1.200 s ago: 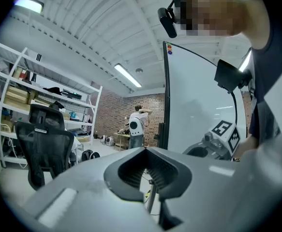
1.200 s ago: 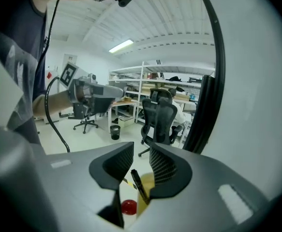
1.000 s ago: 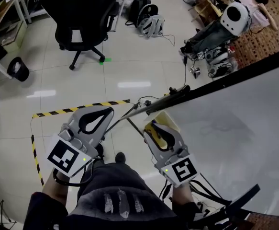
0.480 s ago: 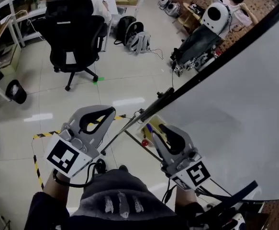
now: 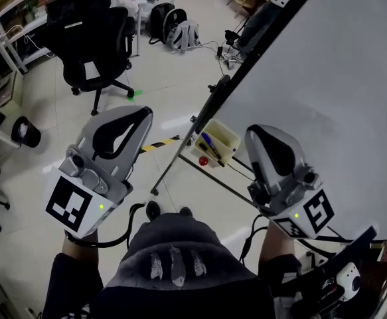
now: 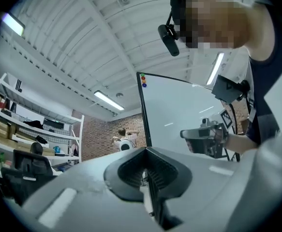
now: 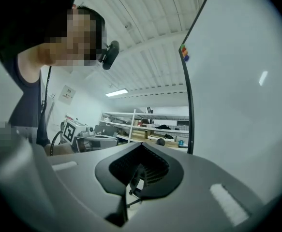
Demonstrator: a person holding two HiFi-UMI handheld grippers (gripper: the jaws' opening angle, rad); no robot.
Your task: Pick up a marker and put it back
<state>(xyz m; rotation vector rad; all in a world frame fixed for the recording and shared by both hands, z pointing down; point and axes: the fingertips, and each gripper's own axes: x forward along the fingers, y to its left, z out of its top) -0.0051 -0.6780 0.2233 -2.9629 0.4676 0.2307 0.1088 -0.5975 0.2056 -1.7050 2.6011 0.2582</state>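
A pale yellow tray [image 5: 229, 140] hangs at the lower corner of the whiteboard [image 5: 339, 78], between my two grippers in the head view. Markers [image 5: 209, 142] lie in it, one blue, with a red cap or knob [image 5: 203, 160] at its near end. My left gripper [image 5: 142, 113] [image 6: 146, 150] is held up left of the tray, shut and empty. My right gripper [image 5: 255, 133] [image 7: 141, 146] is held up right of the tray in front of the board; its jaws have just been closing, and they are shut with nothing between them. Neither gripper touches the tray.
The whiteboard's stand bar [image 5: 180, 153] slants down to the tiled floor. A black office chair [image 5: 93, 38], a bin [image 5: 25, 132] and backpacks [image 5: 173, 28] stand beyond it. Shelving [image 6: 15, 134] lines one wall. Coloured magnets [image 6: 143, 81] sit at the board's top corner.
Both grippers have risen and moved apart, and the head view has swung up along the board. The marker tray, earlier behind the right gripper, now shows between the two grippers.
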